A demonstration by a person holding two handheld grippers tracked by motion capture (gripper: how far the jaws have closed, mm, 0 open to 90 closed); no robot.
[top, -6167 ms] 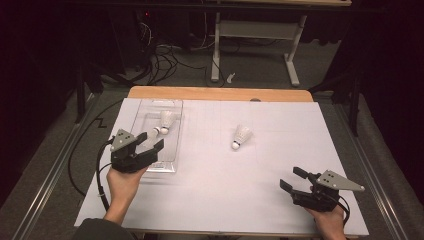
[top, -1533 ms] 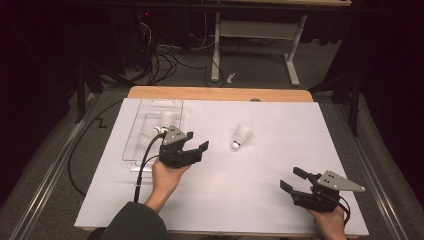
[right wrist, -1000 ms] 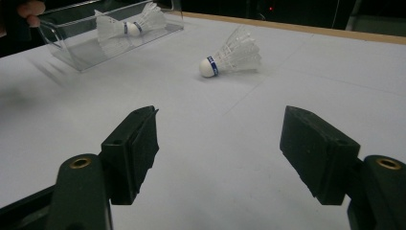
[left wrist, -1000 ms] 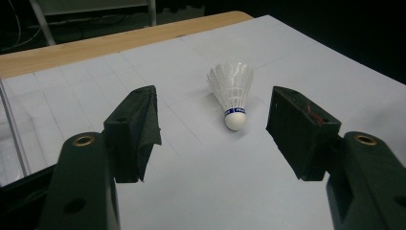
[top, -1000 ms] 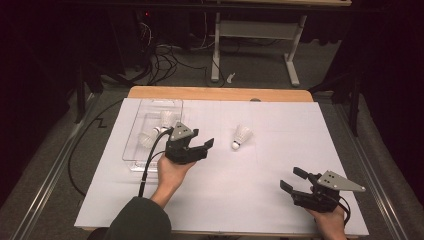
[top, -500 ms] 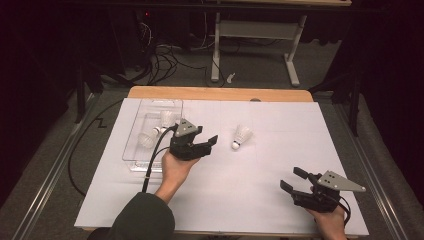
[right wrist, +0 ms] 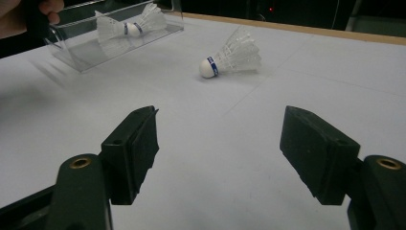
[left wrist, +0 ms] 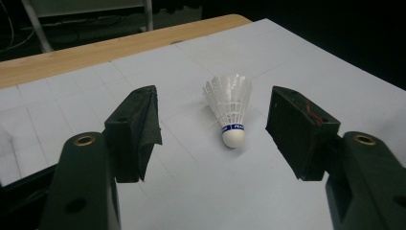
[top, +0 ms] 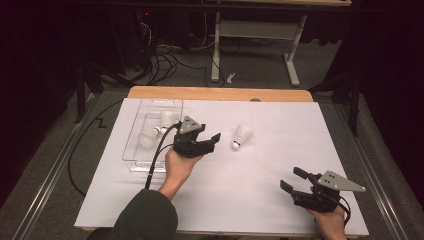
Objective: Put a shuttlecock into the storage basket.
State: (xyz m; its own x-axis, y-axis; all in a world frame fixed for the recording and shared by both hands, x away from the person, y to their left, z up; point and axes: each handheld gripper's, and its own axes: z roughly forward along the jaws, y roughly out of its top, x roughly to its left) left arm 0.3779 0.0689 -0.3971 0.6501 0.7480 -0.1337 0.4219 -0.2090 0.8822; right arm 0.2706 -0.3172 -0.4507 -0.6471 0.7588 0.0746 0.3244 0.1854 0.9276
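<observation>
High view, clear tray (top: 131, 150) at the desk's (top: 280, 220) left holding two shuttlecocks (top: 166, 119) — a third, loose shuttlecock (top: 242, 136) lying mid-desk, just ahead of the left tongs (top: 212, 141), jaws spread — right tongs (top: 293, 179) released, near the front edge.

Three shuttlecocks (top: 242, 136) (top: 165, 119) (top: 146, 140), one clear tray (top: 131, 152), two grippers (top: 208, 141) (top: 292, 179), one table (top: 215, 93)
</observation>
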